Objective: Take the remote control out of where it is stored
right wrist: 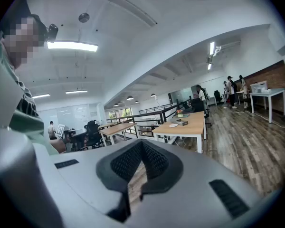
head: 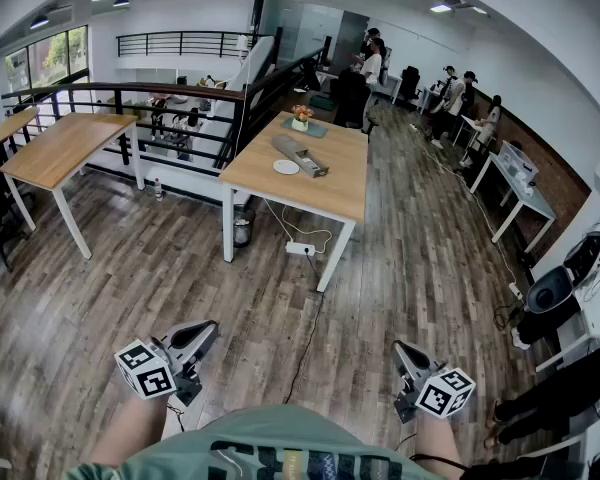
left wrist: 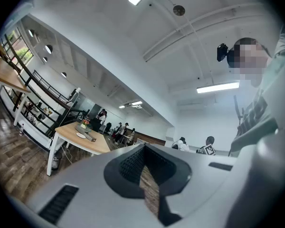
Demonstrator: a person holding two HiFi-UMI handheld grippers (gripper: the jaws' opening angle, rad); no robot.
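Currently the left gripper [head: 210, 328] and right gripper [head: 401, 348] have jaws closed, empty. The remote control is unseen; its likely store, a long grey box [head: 300, 155] on the tabletop [head: 346, 184], lies well ahead of both.

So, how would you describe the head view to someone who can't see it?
A person holds the left gripper and the right gripper low over a wooden floor, both closed and empty. Ahead, a table holds a long grey box, a white plate and flowers; people stand beyond.
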